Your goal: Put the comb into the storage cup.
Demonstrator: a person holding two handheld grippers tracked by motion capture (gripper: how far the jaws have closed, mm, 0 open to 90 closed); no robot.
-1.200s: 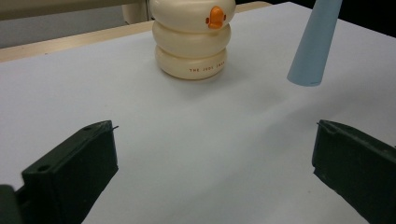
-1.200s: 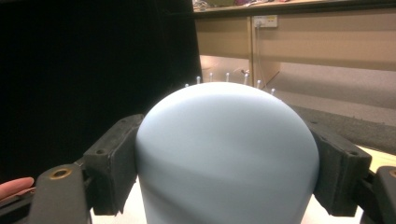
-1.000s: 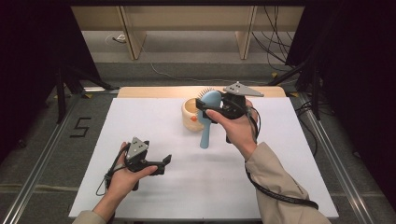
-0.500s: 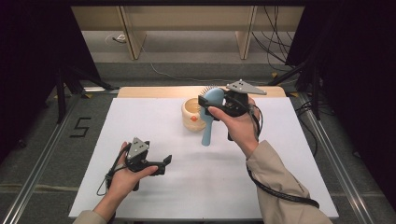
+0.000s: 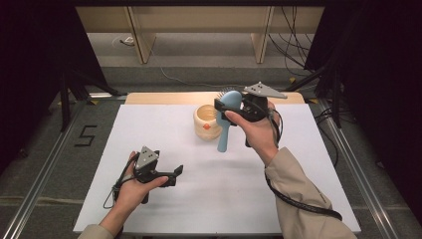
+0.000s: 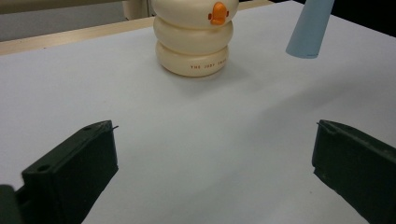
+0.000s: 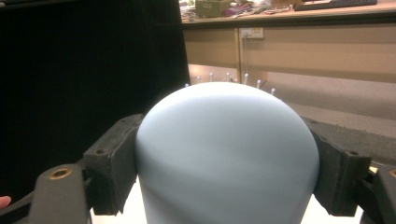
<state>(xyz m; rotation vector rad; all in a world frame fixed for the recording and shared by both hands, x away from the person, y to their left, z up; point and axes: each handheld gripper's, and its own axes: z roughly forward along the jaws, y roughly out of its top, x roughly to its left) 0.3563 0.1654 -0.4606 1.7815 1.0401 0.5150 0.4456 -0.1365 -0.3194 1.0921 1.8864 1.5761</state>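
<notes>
We hold the blue brush (image 5: 226, 119) up in our right gripper (image 5: 234, 107), jaws tight on its head, beside the duck cup (image 5: 206, 122). Our left gripper (image 5: 171, 174) rests on the counter (image 5: 298, 164), jaws wide and empty.

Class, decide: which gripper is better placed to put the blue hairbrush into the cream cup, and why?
Probably the right. The right gripper already clamps the blue hairbrush by its head, handle hanging down beside the cream cup. The left gripper is open, holds nothing and is nearer the person.

Bright overhead light, dark surroundings, soft shadows.
</notes>
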